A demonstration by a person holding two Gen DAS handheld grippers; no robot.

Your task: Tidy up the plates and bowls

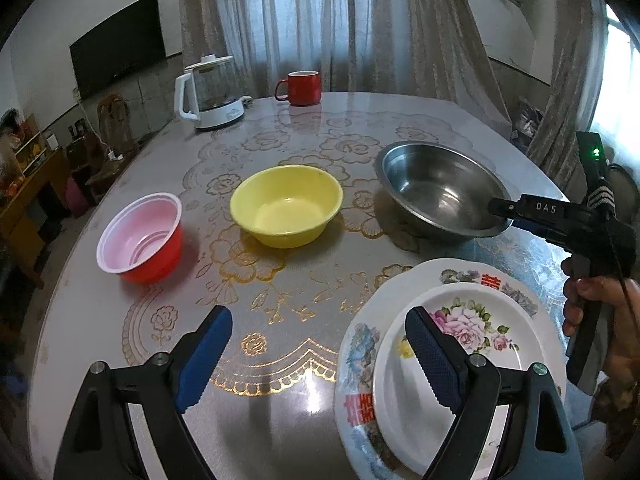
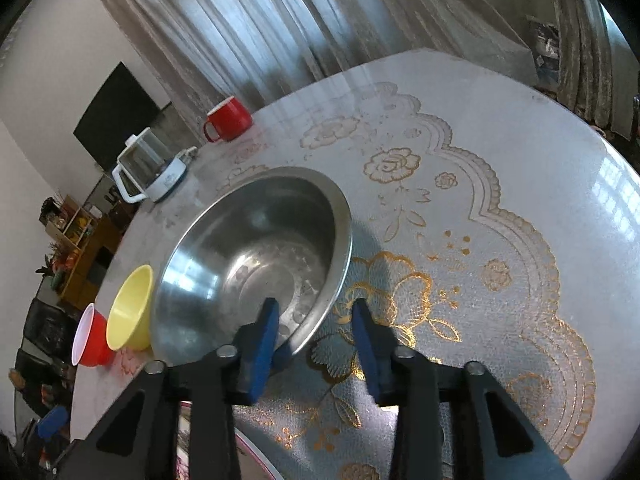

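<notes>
Three bowls stand in a row on the round table (image 1: 280,400): a red bowl (image 1: 140,240) with a white inside, a yellow bowl (image 1: 286,206) and a wide steel bowl (image 1: 436,188). A small floral plate (image 1: 472,320) lies stacked on a larger patterned plate (image 1: 360,360) at the near right. My left gripper (image 1: 318,316) hangs open above the table with nothing in it, its right finger over the small plate. My right gripper (image 2: 315,304) straddles the near rim of the steel bowl (image 2: 256,248), one finger inside and one outside. A gap shows on both sides of the rim.
A glass kettle (image 1: 210,94) on a white base and a red mug (image 1: 300,87) stand at the table's far edge, with curtains behind them. A person's hand (image 1: 592,304) holds the right gripper's handle at the right. The table's right half carries only the patterned cloth (image 2: 480,240).
</notes>
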